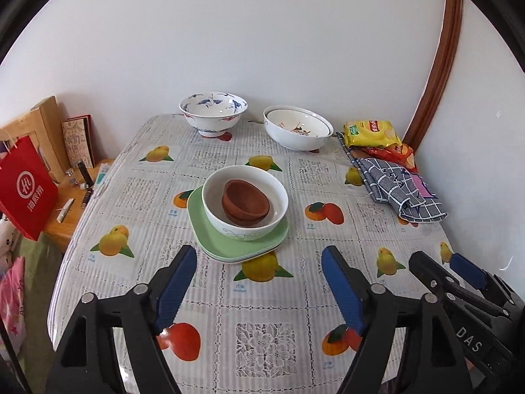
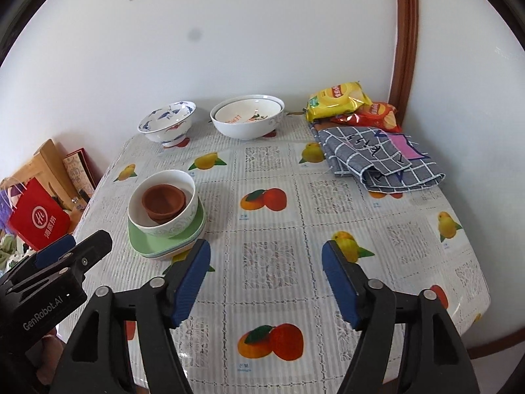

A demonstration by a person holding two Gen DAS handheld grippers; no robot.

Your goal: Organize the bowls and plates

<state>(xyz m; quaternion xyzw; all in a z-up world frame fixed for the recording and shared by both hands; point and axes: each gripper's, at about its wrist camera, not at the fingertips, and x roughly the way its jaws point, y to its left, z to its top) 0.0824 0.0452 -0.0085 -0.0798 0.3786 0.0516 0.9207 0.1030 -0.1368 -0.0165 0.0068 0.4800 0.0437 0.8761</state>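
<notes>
Both tongs open, holding nothing: left tongs (image 1: 259,282) and right tongs (image 2: 265,279) hover over the near bench (image 2: 295,216) edge. Brown bowls (image 1: 245,202) nest in white bowl (image 1: 244,203) on the green plates (image 1: 226,246), mid-bench. Crane bowl (image 1: 213,111) and big white bowls (image 1: 297,128) sit by the wall.

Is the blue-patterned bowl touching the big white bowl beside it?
Apart. The left wrist view shows the blue-patterned bowl and the big white bowl with a strip of wall and tablecloth between their rims.
</notes>
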